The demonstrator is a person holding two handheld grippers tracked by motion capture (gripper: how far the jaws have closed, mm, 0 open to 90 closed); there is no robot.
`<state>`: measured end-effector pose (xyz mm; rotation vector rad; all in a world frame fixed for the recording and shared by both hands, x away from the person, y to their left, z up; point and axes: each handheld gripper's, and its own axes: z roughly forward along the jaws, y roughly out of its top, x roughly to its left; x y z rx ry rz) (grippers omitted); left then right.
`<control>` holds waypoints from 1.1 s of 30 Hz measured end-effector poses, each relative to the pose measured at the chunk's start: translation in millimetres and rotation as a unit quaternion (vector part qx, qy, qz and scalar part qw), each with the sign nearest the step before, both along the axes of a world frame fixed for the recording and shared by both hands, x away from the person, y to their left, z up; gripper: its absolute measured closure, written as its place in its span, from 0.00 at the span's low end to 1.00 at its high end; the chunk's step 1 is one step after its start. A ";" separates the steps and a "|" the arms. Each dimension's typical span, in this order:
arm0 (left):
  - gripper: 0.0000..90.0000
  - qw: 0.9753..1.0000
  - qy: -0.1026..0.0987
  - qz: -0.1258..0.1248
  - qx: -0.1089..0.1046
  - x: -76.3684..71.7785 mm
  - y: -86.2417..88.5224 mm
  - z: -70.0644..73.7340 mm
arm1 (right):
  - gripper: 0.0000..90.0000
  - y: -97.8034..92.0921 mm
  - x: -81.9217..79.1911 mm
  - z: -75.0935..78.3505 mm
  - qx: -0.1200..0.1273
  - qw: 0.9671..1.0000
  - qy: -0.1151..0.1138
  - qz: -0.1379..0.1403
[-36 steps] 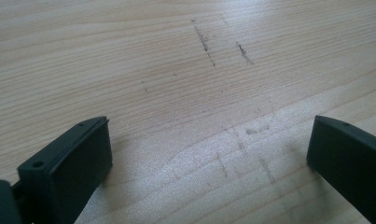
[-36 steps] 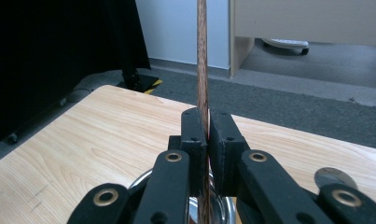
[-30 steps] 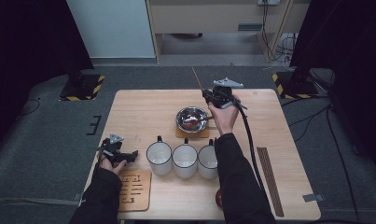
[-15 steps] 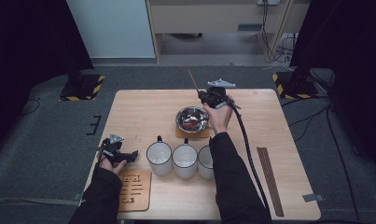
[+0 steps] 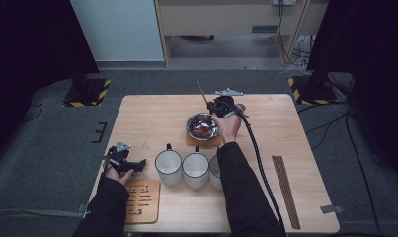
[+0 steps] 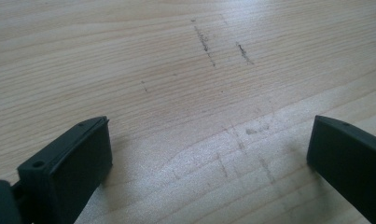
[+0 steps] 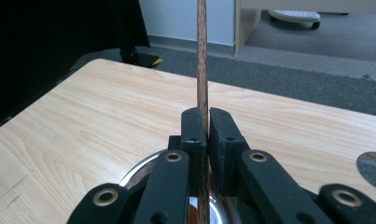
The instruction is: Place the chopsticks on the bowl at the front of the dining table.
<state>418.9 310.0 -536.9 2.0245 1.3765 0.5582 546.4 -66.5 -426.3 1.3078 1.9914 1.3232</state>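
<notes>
Currently: right gripper (image 5: 214, 104) clamped on wooden stick (image 7: 202, 70), held over steel bowl (image 5: 202, 126) (on coaster). Left gripper (image 5: 137, 165) jaws wide apart, resting low near table (image 5: 152, 118) edge.

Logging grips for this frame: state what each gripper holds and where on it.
The right gripper is shut on a thin wooden stick, clamped partway along its length, above the metal bowl. The left gripper is open over bare table, holding nothing.
</notes>
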 end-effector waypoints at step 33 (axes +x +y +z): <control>0.00 1.000 0.000 0.000 0.000 0.0 0.0 0.0 | 0.94 19.8 3.8 -37.9 -0.021 0.998 0.051 0.008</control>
